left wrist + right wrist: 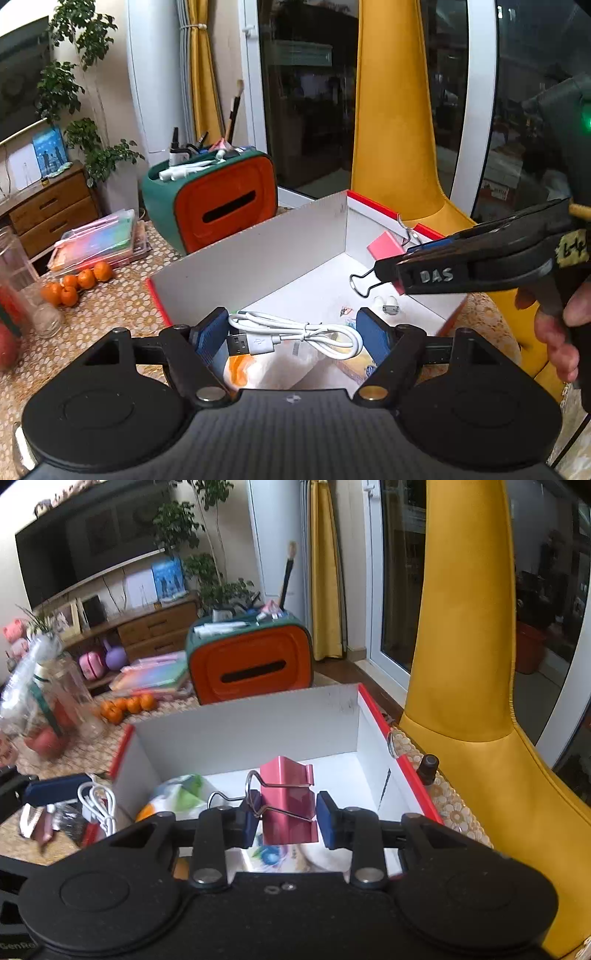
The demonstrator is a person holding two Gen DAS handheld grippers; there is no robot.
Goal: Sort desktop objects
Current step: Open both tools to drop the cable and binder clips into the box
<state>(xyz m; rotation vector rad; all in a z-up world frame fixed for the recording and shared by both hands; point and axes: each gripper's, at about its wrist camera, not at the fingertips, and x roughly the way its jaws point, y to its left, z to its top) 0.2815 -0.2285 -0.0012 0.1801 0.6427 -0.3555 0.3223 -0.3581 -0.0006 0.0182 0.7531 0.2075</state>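
Observation:
A white box with a red rim (258,243) (258,720) stands open on the patterned table. My left gripper (293,339) hangs over the box's near left corner. A coiled white USB cable (264,341) spans its blue pads and is held off the table. In the right wrist view one left finger (55,786) shows with the cable (98,805) hanging beside it. My right gripper (288,823) is shut on a pink binder clip (291,794) above the box's inside. From the left it comes in as a black arm (391,273) with the clip (384,247).
Snack packets (177,797) lie on the box floor. Behind the box stand an orange and green organizer (225,206), tangerines (85,278), plastic folders (99,243) and glass jars (14,266). A yellow chair (395,147) stands right. A small dark bottle (428,766) sits outside the right rim.

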